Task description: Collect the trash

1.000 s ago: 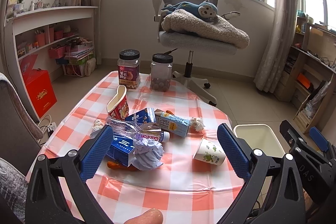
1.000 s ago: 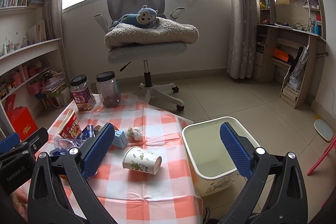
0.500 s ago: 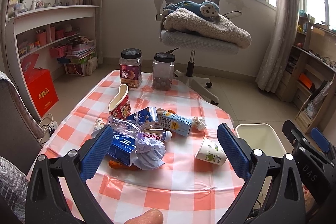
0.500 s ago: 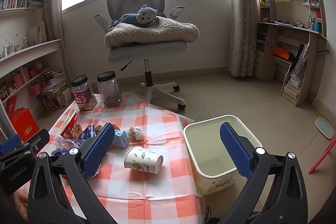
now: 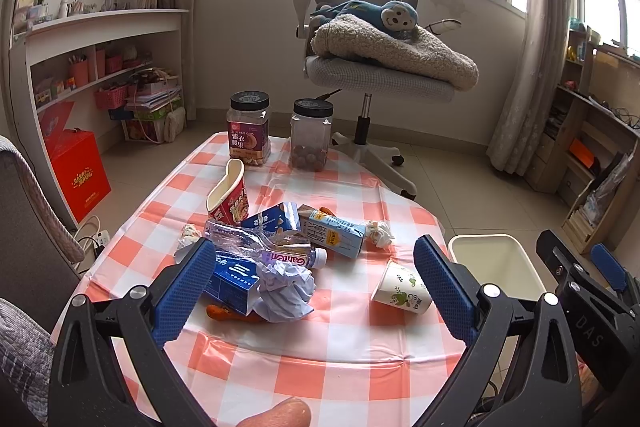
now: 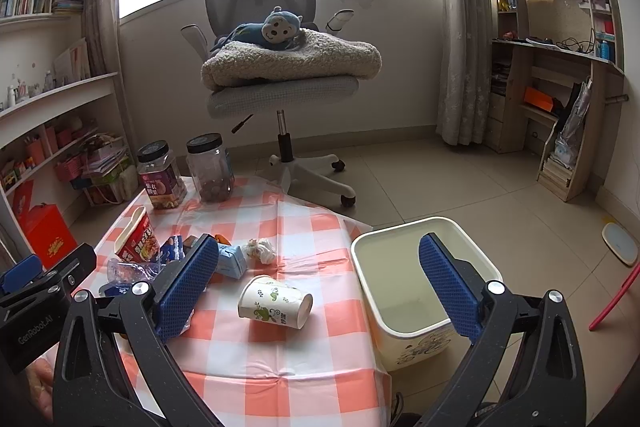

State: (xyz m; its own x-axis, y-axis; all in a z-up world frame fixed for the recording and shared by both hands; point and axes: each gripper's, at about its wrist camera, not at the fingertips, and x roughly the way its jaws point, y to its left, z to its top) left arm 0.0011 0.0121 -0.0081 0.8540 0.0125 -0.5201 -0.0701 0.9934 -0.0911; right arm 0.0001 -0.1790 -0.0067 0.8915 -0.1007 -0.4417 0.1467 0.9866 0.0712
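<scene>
Currently I've got both units spread wide, gripping nothing: left hand-held gripper (image 5: 314,281) over the trash pile, right hand-held gripper (image 6: 318,279) above the surface (image 6: 280,355) edge. Paper cup (image 6: 275,301) lies on its side, 11 o'clock of the right's centre; bin (image 6: 416,291) on the floor at 3 o'clock of it. Crumpled paper (image 5: 284,291) and bottle (image 5: 264,247) sit between the left's fingers.

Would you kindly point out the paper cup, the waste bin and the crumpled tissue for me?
paper cup (image 6: 275,302): right wrist view, on its printed side.
waste bin (image 6: 404,341): right wrist view, on its front wall.
crumpled tissue (image 5: 285,291): left wrist view, on its middle.
</scene>
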